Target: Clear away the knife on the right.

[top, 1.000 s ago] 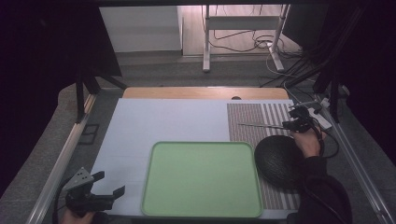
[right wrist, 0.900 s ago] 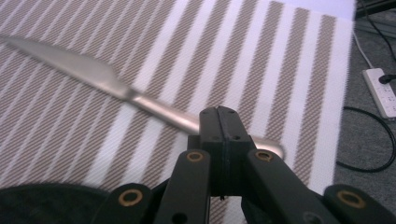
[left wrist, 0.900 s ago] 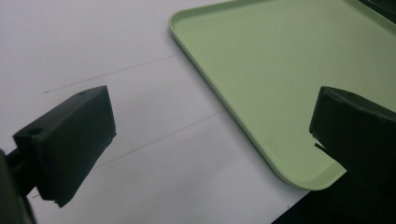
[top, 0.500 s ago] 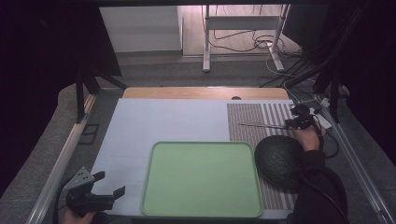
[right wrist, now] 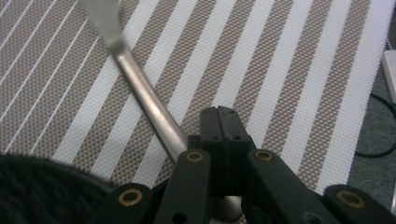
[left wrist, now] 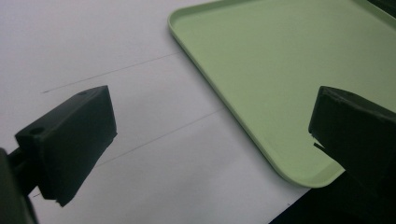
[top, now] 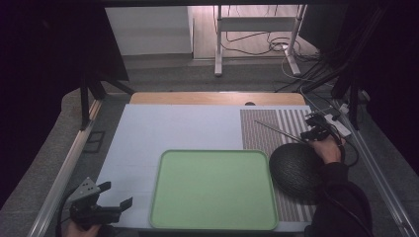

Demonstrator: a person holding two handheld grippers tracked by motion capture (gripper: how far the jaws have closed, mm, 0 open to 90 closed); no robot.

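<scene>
My right gripper [top: 310, 133] hovers over the far right of a brown-and-white striped placemat [top: 291, 117]. It is shut on the handle of a slim metal utensil [top: 276, 129]. In the right gripper view the jaws [right wrist: 222, 119] are pressed together, and the utensil [right wrist: 144, 98] runs from under them up to a blurred flat end at the top left. A dark round textured bowl [top: 295, 170] sits on the placemat just in front of that hand. At the near left corner my left gripper [top: 117, 193] stands open and holds nothing, beside a pale green tray [top: 212, 153].
The tray [left wrist: 219, 56] lies on a white mat [top: 163, 128] at the near middle. A wooden table edge [top: 217, 98] runs along the back. Cables and a white power strip [top: 337, 124] lie to the right of the placemat [right wrist: 280, 70]. The bowl's dark rim [right wrist: 37, 186] is close under the right gripper.
The utensil's tip has swung left and a little toward the far side in the right gripper. The left gripper has stayed where it was.
</scene>
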